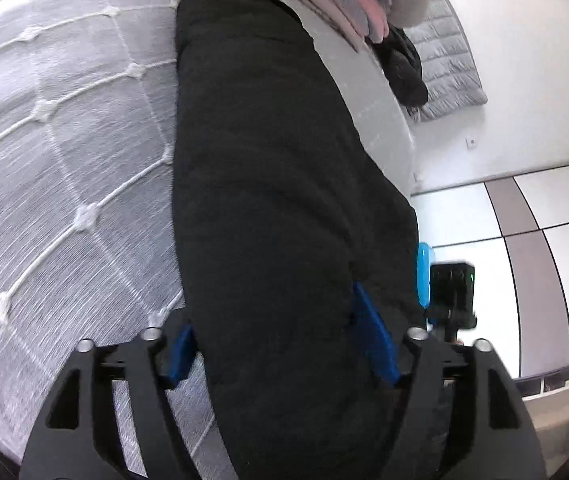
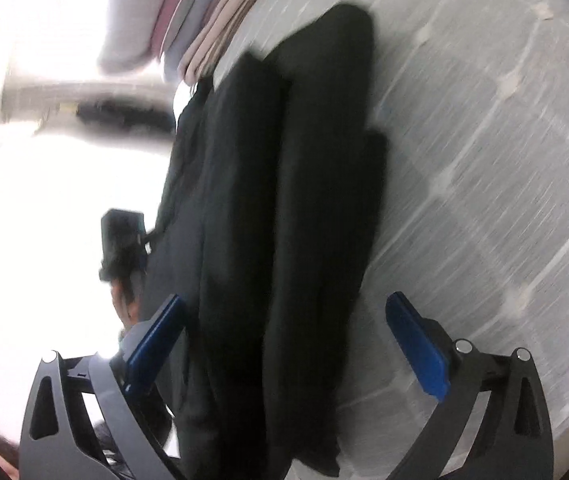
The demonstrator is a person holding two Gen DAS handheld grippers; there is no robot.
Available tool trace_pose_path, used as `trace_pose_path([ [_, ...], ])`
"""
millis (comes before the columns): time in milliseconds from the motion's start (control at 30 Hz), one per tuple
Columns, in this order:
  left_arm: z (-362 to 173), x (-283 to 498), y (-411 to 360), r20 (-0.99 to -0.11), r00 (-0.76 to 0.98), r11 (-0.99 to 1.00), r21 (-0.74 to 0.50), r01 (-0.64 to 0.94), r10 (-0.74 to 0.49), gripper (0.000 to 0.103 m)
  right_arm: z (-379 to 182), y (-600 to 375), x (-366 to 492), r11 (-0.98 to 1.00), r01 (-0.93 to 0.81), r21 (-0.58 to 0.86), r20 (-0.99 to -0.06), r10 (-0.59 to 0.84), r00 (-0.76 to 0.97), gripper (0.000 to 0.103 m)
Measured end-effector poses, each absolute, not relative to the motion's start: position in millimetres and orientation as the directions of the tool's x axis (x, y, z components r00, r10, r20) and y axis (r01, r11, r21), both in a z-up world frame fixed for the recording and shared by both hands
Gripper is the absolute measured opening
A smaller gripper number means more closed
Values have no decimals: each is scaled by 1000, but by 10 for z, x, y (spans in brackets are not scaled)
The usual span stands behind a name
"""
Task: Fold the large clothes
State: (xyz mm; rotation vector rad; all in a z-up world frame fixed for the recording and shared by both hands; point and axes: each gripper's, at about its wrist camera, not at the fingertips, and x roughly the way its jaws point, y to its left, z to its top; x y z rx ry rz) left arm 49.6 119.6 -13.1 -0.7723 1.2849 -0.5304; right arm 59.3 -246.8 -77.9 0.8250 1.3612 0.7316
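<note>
Trousers (image 1: 276, 184), black and already doubled lengthwise, are lying on the quilted bed (image 1: 64, 152) with their long axis running straight away from both my claws toward the stack of folded clothes (image 1: 348, 4) at the far end. That axis is what I am judging the coming fold to turn on: the near end is sitting right under me, so bringing it up and over toward the far end looks like the move. My left claw (image 1: 280, 344) is standing fairly wide, its blue pads (image 1: 376, 340) flanking the near end of the cloth; the fabric is passing between them, but I am not seeing the pads pressing it, so I am calling it unclamped. My right claw (image 2: 296, 344) is likewise spread wide, one pad on each side of the dark band, gripping nothing that I can see. Both are hovering over the same near end, so neither is clearly nearer. I am counting one pair of trousers, seen as two long dark bands side by side in the right view, one stack of folded clothes, one dark bundle (image 1: 402, 68) beyond it, and two claws.
</note>
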Motion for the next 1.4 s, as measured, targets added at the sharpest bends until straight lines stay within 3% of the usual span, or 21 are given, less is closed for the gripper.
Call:
trace_pose_path([
  [167, -225, 548, 1344, -559, 249, 539, -829, -149, -791, 73, -1058, -2432, 831, 500, 66, 864, -502, 865, 13, 96],
  [300, -287, 645, 1394, -548, 263, 520, -836, -172, -794, 74, -1182, -2283, 1005, 445, 72, 893, -445, 895, -19, 98],
  [433, -408, 662, 1376, -547, 271, 513, -837, -191, -792, 86, -1181, -2131, 1036, 444, 69, 894, -444, 896, -15, 98],
  [533, -550, 763, 1222, -573, 210, 548, -819, -169, -792, 86, -1141, -2151, 976, 464, 24, 886, -464, 885, 24, 98],
  [567, -492, 780, 1140, -599, 226, 586, -800, -127, -768, 84, -1052, -2057, 958, 500, -24, 866, -499, 866, 42, 96],
  [633, -379, 799, 1034, -656, 253, 658, -748, -89, -711, 69, -973, -2044, 853, 541, -67, 838, -536, 840, 84, 88],
  [667, -312, 796, 1007, -673, 265, 682, -728, -74, -690, 65, -962, -2070, 822, 537, -61, 841, -530, 842, 98, 65],
  [700, -210, 776, 957, -694, 284, 715, -698, -39, -662, 60, -951, -2109, 785, 519, -50, 854, -511, 852, 112, 60],
  [900, 165, 764, 1008, -736, 288, 771, -636, 17, -613, 54, -671, -2031, 582, 459, -102, 882, -440, 882, 166, 54],
  [1167, 924, 904, 1927, -758, 335, 811, -585, 34, -560, 54, -390, -1381, 632, 354, -137, 925, -338, 933, 125, 54],
  [1233, 881, 983, 2222, -762, 341, 814, -580, 17, -550, 58, -448, -1254, 648, 385, -152, 910, -369, 921, 127, 57],
  [1333, 368, 1149, 2600, -771, 265, 784, -615, -80, -578, 62, -753, -989, 778, 576, -166, 801, -559, 817, 139, 65],
  [1400, -51, 1143, 2835, -754, 227, 732, -655, -190, -616, 68, -981, -981, 828, 621, -125, 774, -612, 784, 102, 73],
])
